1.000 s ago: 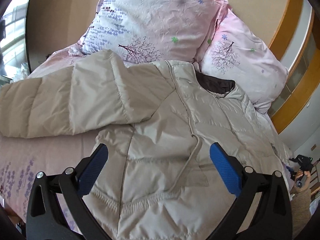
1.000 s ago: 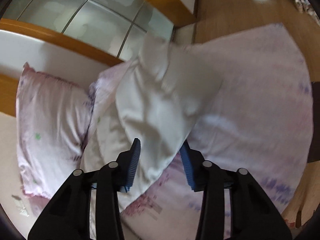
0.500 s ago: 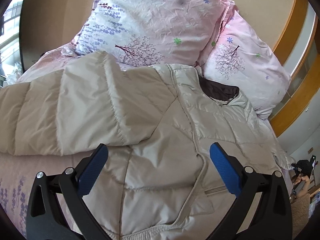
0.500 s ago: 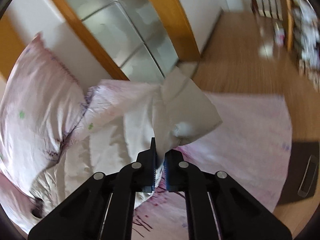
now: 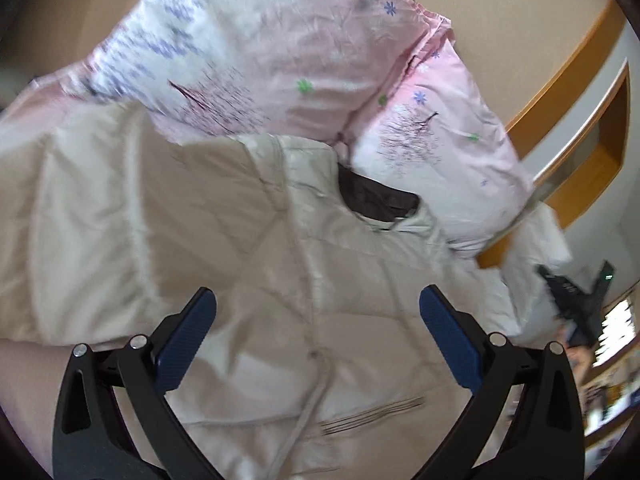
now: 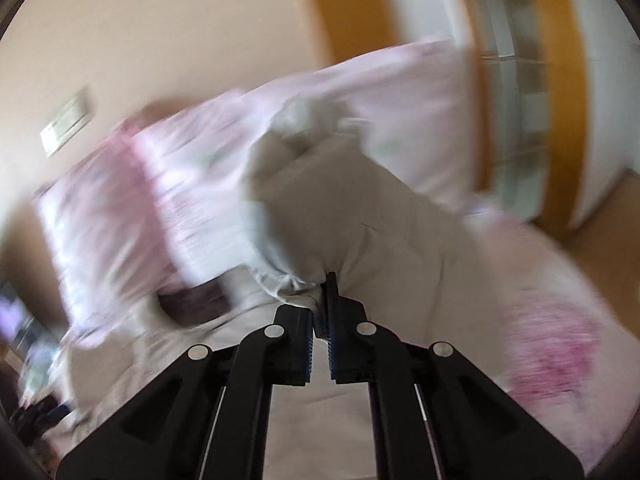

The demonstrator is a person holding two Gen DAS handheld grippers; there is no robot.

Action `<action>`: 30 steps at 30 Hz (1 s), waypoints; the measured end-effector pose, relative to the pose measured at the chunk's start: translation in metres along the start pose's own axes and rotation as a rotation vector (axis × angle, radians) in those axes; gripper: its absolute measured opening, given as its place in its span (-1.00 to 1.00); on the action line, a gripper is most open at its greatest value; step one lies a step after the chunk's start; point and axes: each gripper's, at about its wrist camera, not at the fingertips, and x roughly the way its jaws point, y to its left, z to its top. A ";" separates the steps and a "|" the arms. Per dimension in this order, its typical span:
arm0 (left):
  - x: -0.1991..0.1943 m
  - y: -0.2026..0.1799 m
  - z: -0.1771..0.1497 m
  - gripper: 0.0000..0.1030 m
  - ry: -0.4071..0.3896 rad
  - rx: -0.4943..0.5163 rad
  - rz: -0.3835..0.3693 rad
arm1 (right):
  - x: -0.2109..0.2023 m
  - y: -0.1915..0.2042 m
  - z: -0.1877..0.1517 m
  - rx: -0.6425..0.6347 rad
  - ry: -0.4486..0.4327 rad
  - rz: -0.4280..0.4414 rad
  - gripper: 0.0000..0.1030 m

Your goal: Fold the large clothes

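A pale beige padded jacket (image 5: pixel 256 264) lies front-up on a bed covered by a pink sheet (image 5: pixel 28 376). Its dark-lined collar (image 5: pixel 376 200) points to the far side, touching two pink flowered pillows (image 5: pixel 288 52) that lean against the wall. One sleeve (image 5: pixel 80 232) lies folded across the left part of the chest. The left gripper (image 5: pixel 318 308) hovers over the jacket's middle with its blue pads (image 5: pixel 186 344) spread wide, holding nothing. In the blurred right wrist view, the right gripper (image 6: pixel 320 320) has its jaws pressed narrow on a bunched fold of the jacket's other sleeve (image 6: pixel 344 216), which rises from the pinch toward the pillows. A wooden frame (image 5: pixel 560 92) stands at far right.
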 end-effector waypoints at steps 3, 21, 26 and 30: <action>0.013 -0.004 0.006 0.97 0.021 -0.031 -0.045 | 0.028 0.046 -0.019 -0.069 0.109 0.101 -0.89; 0.124 -0.052 0.001 0.59 0.312 -0.138 -0.127 | 0.052 0.145 -0.120 -0.496 0.351 0.156 0.67; 0.155 -0.051 -0.001 0.08 0.342 -0.181 -0.091 | 0.022 0.081 -0.081 -0.160 0.285 0.233 0.68; 0.167 -0.047 0.001 -0.69 0.327 -0.176 -0.071 | 0.021 0.038 -0.056 0.068 0.281 0.279 0.74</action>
